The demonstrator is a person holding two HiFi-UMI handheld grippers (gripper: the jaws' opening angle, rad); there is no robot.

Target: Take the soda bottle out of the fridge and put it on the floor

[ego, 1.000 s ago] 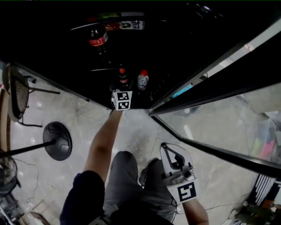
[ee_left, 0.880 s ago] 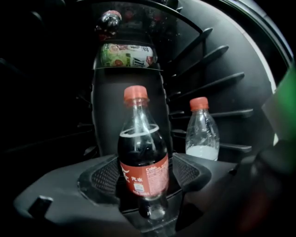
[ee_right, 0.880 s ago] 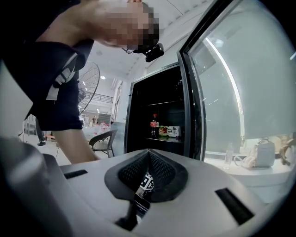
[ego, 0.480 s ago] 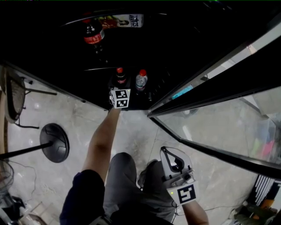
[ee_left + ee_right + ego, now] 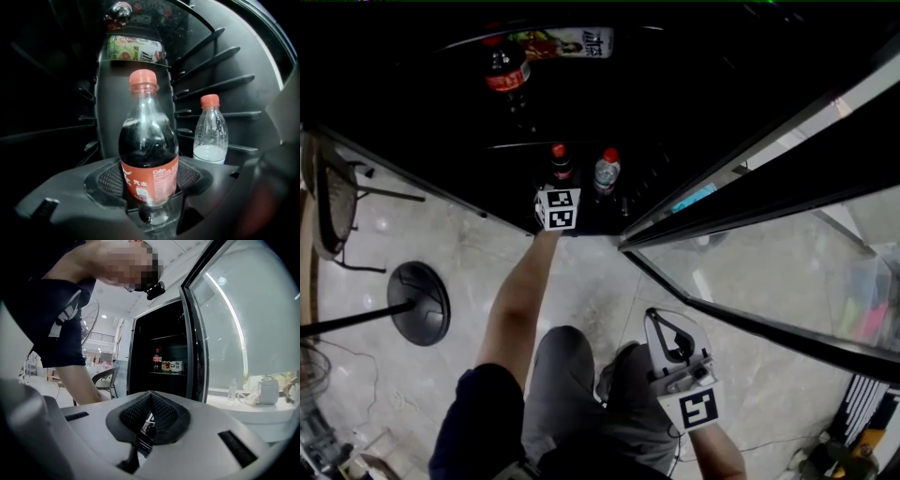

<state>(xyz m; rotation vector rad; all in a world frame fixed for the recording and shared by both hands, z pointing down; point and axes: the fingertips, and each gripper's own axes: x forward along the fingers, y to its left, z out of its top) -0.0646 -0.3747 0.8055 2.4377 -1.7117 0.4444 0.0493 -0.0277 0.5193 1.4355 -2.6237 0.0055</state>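
Darkness eats most of the fridge [image 5: 703, 103] in the head view, so the shelves and walls are basically one black blob. The left gripper [image 5: 561, 190] only shows there as its marker cube at the end of the person's arm [image 5: 520, 300], with the jaws lost in shadow. In the left gripper view the foot of the soda bottle [image 5: 149, 154] is cut off behind the gripper body, so I can't tell what it stands on.

That view fills in the rest though. The soda bottle is upright inside the fridge with its red cap on, right between the jaws. The jaws are spread wide on either side of the label and have just been closing in. The pads look right beside the bottle, but I can't see them squeezing it. To its right and further back stands a clear bottle [image 5: 210, 133] with a little pale liquid at the bottom. On a higher shelf a packet [image 5: 135, 48] lies flat, with another cola bottle [image 5: 504, 73] next to it.

The right gripper [image 5: 150, 413] hangs low by the person's legs, well apart from the fridge, jaws pressed together with nothing in them. Only its view shows the fridge from outside, glass door [image 5: 225, 329] swung open. The floor [image 5: 581, 281] has a chair [image 5: 333, 197] and a round black stand base [image 5: 420, 302] off to the left.
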